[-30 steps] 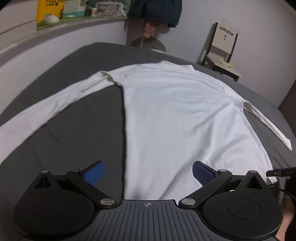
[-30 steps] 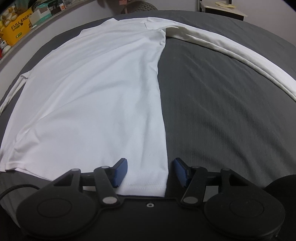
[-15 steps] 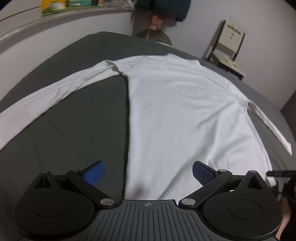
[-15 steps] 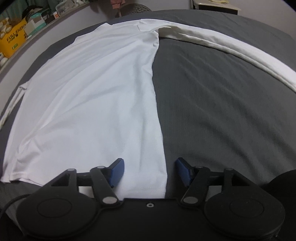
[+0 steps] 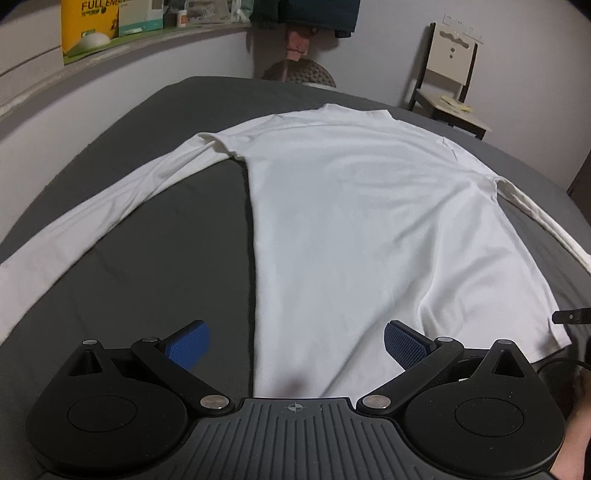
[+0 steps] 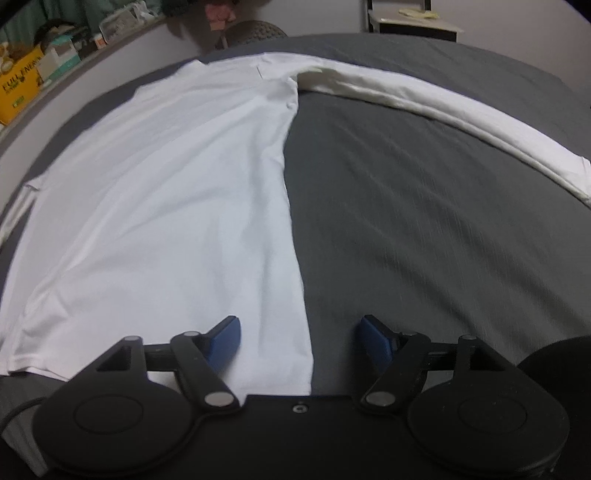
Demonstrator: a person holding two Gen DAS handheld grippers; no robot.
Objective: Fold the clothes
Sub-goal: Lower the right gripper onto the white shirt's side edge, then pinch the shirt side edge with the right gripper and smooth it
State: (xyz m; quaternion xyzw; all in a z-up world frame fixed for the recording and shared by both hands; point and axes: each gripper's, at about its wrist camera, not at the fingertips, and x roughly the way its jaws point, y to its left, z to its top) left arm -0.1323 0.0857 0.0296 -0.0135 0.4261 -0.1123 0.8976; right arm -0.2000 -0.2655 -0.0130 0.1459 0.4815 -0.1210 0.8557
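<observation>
Lying flat on the dark grey bed cover point(image 5: 155, 266): one white long-sleeved shirt point(image 5: 351, 229), both sleeves spread out to the sides.

Two grippers, each with two blue ribbed pads on black linkage arms. Left gripper point(image 5: 295, 345): jaws wide, nothing clamped; shirt's left hem corner sits between the fingers, side edge running away just inside the left pad point(image 5: 188, 347). Right gripper point(image 6: 297, 338): jaws apart, moderate gap, empty; shirt's right hem corner between its fingers, right pad point(image 6: 375, 341) over bare ribbed cover. Shirt fabric smooth, few soft wrinkles. One yellow carton point(image 5: 88, 26) on the ledge beyond the fingers; one wooden chair point(image 5: 448, 77) further right.
</observation>
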